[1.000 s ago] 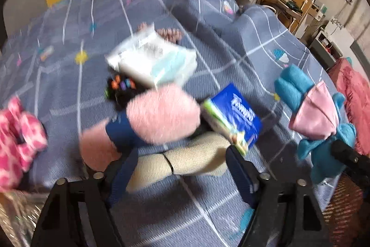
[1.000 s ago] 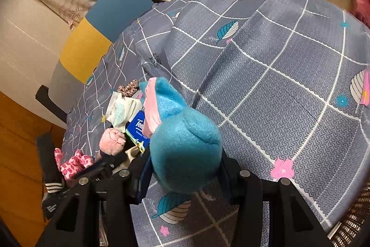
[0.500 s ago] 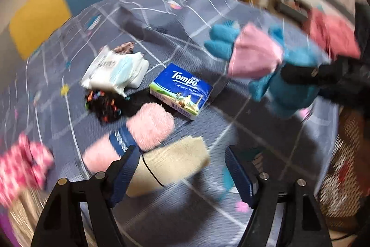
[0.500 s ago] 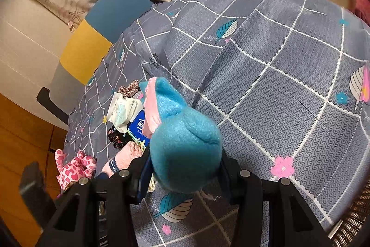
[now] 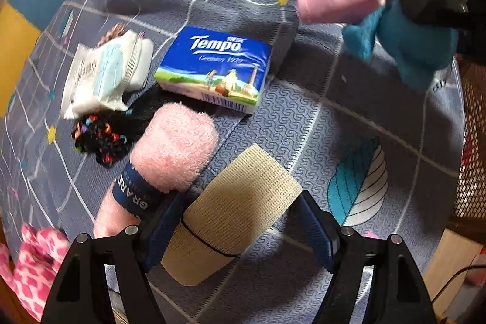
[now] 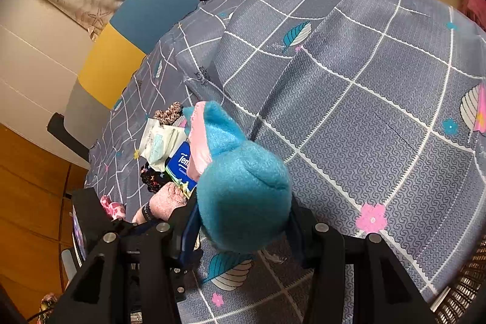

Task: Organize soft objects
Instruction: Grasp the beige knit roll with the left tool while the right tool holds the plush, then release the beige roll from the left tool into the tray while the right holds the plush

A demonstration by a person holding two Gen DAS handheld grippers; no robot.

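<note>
My right tool clamped on plush, lifted clear of table for carrying. My left tool apart, straddling bandage roll beside towel, likely next pick.

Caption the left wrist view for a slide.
Open left hand-held gripper straddling a beige roll, beside a pink towel and tissue pack.

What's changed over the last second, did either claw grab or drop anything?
The left claw has swung right and closed in on the beige roll, which now lies between its open fingers, not yet gripped. Nothing was let go. The right claw stays shut on the blue plush toy, held above the cloth. The pink towel roll and Tempo tissue pack lie as before.
</note>
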